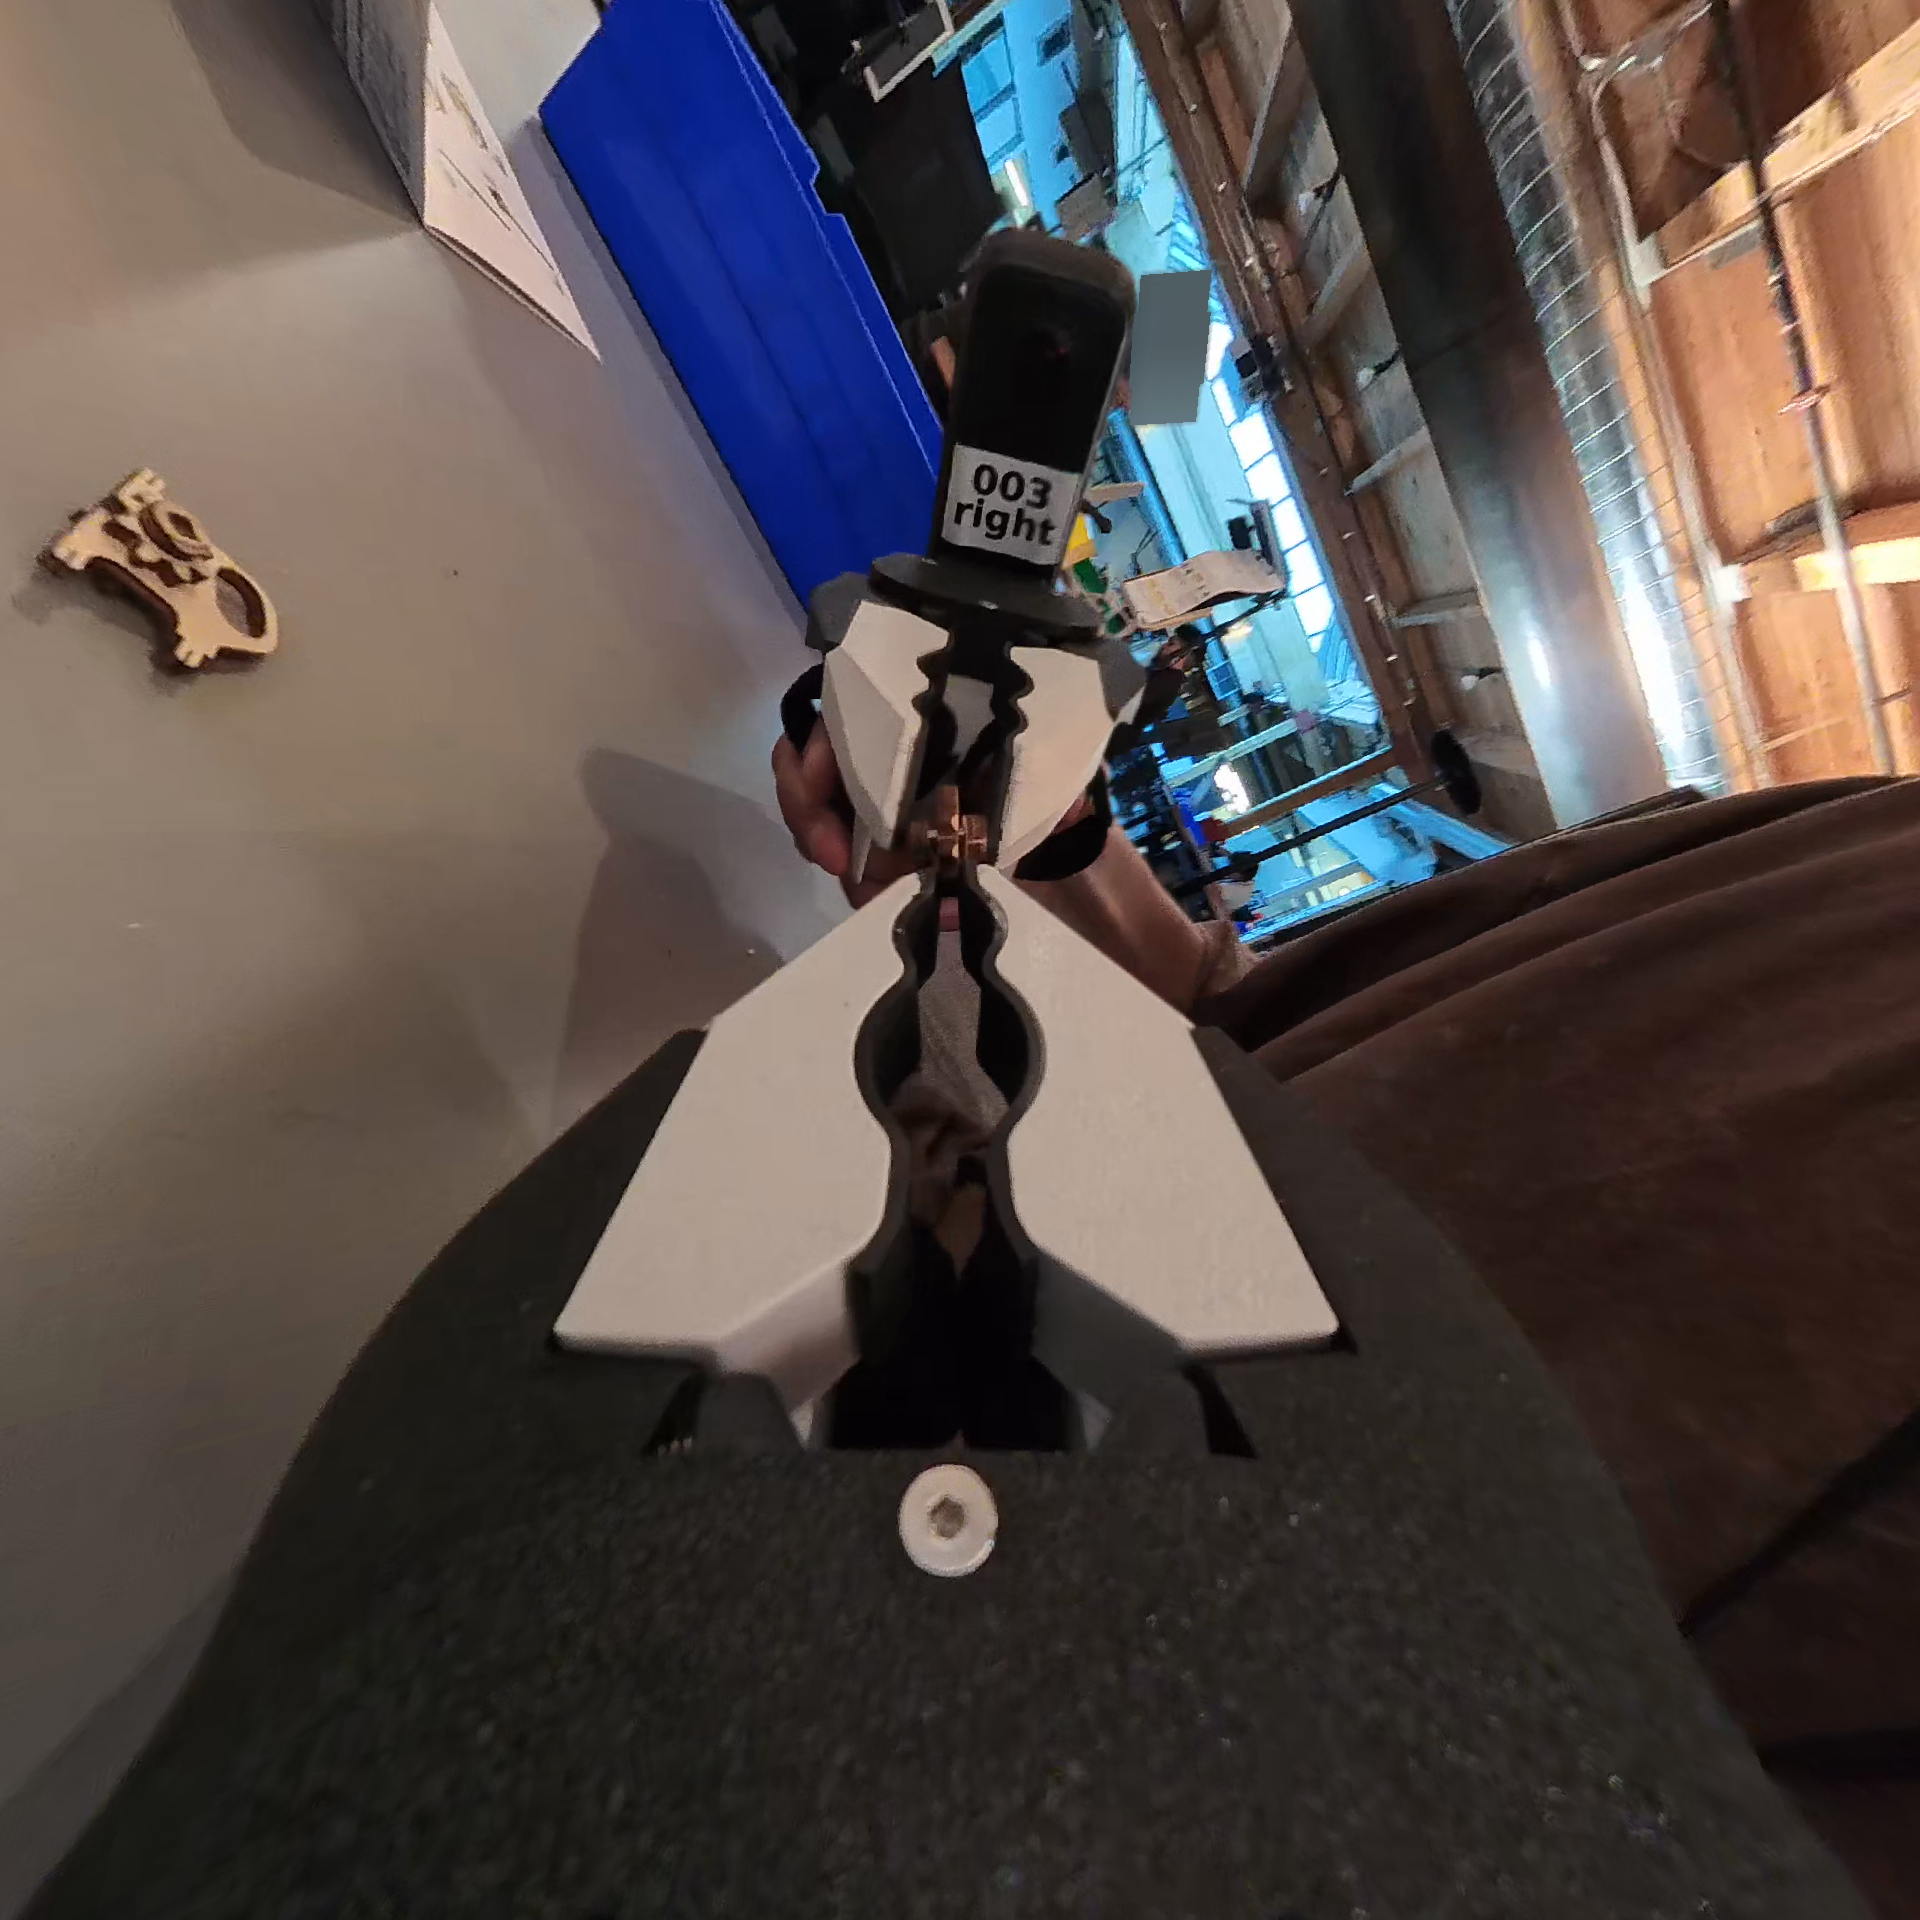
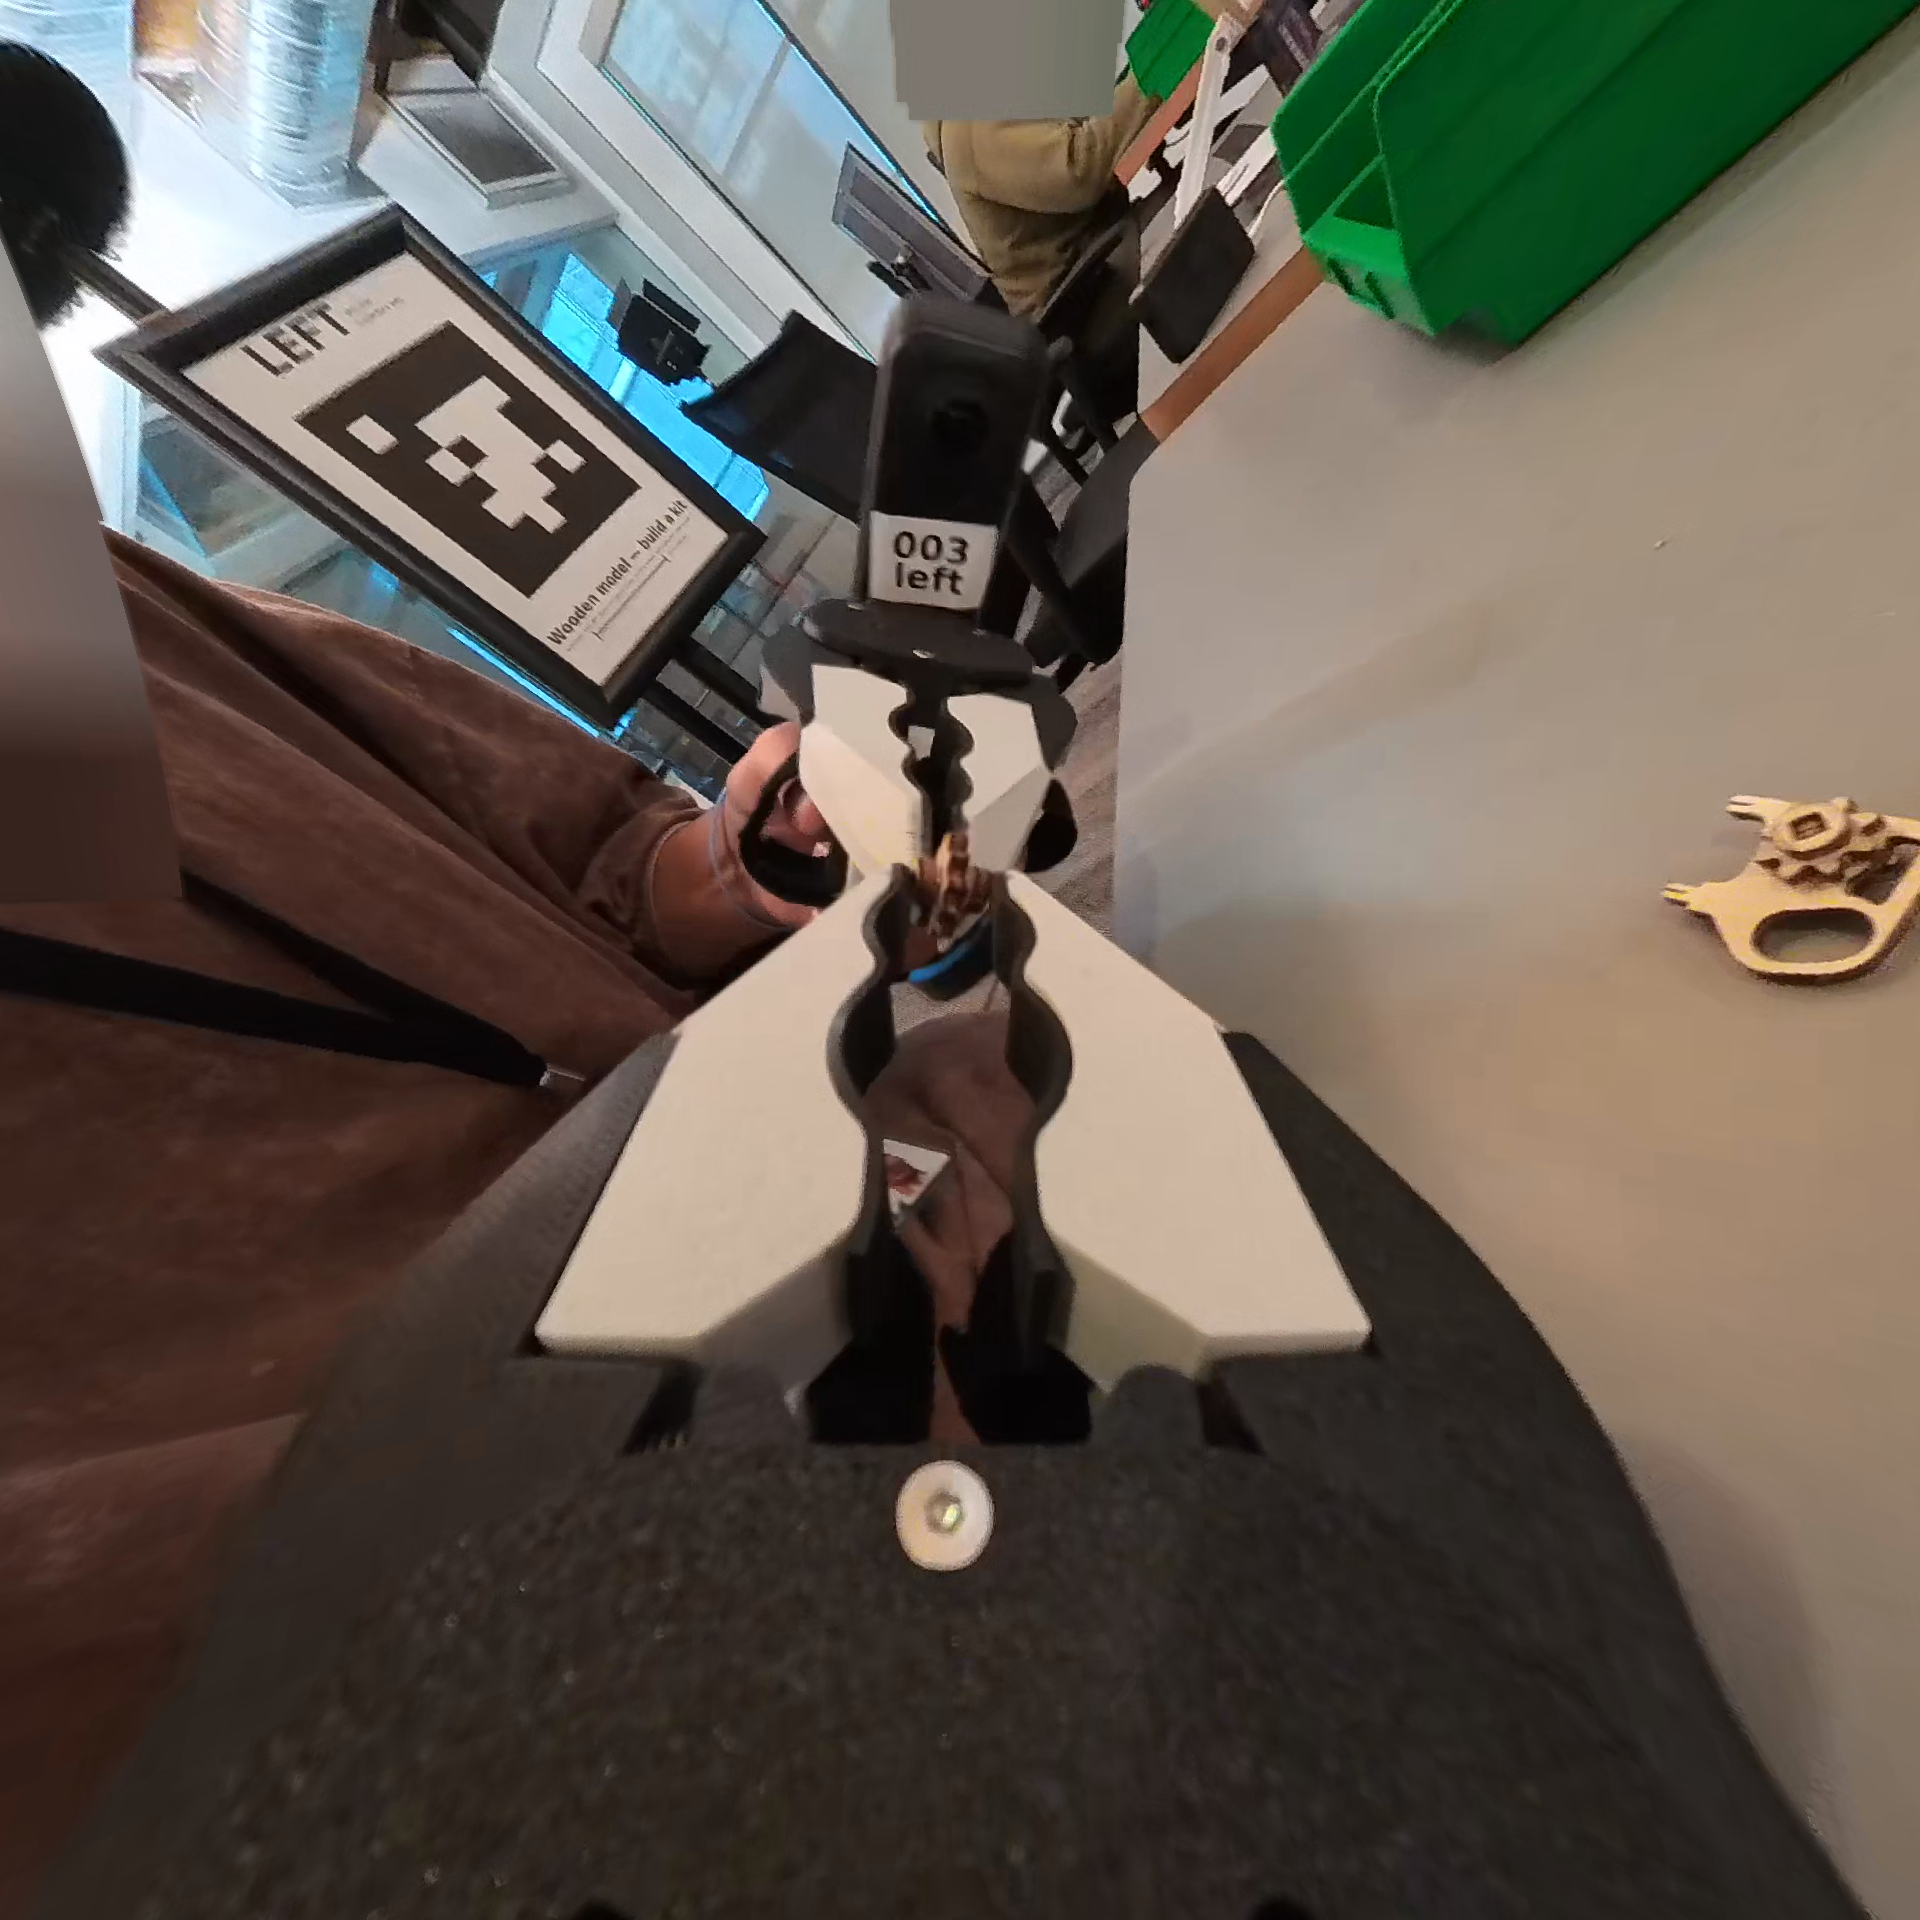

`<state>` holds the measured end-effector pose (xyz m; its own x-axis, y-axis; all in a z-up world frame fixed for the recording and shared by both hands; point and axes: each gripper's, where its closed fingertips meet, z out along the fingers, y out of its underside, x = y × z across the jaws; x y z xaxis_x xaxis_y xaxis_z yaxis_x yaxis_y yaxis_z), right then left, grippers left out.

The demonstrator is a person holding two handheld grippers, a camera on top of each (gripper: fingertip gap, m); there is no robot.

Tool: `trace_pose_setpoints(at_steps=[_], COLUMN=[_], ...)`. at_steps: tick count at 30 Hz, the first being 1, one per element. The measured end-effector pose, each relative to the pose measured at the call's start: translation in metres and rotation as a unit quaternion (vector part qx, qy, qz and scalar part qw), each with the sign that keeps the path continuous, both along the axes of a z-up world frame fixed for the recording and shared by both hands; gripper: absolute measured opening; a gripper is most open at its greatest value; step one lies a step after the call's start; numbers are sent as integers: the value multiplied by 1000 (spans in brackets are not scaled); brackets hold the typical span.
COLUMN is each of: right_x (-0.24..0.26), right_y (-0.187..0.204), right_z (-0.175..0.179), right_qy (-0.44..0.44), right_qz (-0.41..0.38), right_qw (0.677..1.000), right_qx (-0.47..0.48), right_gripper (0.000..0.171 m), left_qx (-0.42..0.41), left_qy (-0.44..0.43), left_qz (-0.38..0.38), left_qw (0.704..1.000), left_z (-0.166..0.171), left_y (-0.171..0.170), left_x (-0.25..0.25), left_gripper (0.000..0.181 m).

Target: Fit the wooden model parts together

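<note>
Nearest in the left wrist view, the left gripper (image 1: 948,883) has its white fingers (image 1: 748,1122) drawn in narrow, the tips pinching a small wooden part (image 1: 948,837) held up in the air off the table. Tip to tip with it from the far side, the right gripper (image 1: 940,821) is likewise drawn narrow and meets that same small part; whether each tong grips its own piece or both share one is too small to tell. A hand (image 1: 821,800) wraps the right gripper's handle, with a brown sleeve (image 1: 1558,987) to the right. Well apart on the left, a flat wooden assembly (image 1: 166,566) with a gear on it lies alone on the grey table (image 1: 312,935); farther off stand a white box (image 1: 457,156) and a blue bin (image 1: 727,270). In the right wrist view the same meeting shows from the other side: the right gripper (image 2: 948,894) narrow on a small, dark-patterned wooden piece (image 2: 951,883), the left gripper (image 2: 940,831) facing it with its tips at that piece, a hand (image 2: 769,821) behind. The wooden assembly (image 2: 1808,899) lies to the right on the table (image 2: 1455,623), with a green bin (image 2: 1558,156) at the far right, a framed marker sign (image 2: 436,457) at the far left, and a seated person (image 2: 1039,208) beyond.
</note>
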<state>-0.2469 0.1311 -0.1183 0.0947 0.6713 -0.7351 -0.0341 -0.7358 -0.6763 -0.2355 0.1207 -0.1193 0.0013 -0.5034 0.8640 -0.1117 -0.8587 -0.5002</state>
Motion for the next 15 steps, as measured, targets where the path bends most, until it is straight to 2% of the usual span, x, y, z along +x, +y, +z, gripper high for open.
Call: trace_pose_setpoints(at_steps=[4,8,13,15], right_x=[1,2,3,2], right_y=[-2,-5,-6,-7], right_z=[-1,-5,-1,3], right_qy=[2,2,25,45], right_qz=[-1,0,5,11], right_qw=[1000,1000,1000,999], right_qx=[-6,-4,2,-5], right_gripper=[13,12,12,13], left_qx=[64,179,219,208], left_qy=[31,92,95,79], left_qz=[3,2,-6,-12], left_qw=[997,980,971,975], left_z=[-3,-9,-5,-2], left_y=[-2,-3,-4,-6], left_x=[1,2,2,1], left_gripper=[1,1,2,2])
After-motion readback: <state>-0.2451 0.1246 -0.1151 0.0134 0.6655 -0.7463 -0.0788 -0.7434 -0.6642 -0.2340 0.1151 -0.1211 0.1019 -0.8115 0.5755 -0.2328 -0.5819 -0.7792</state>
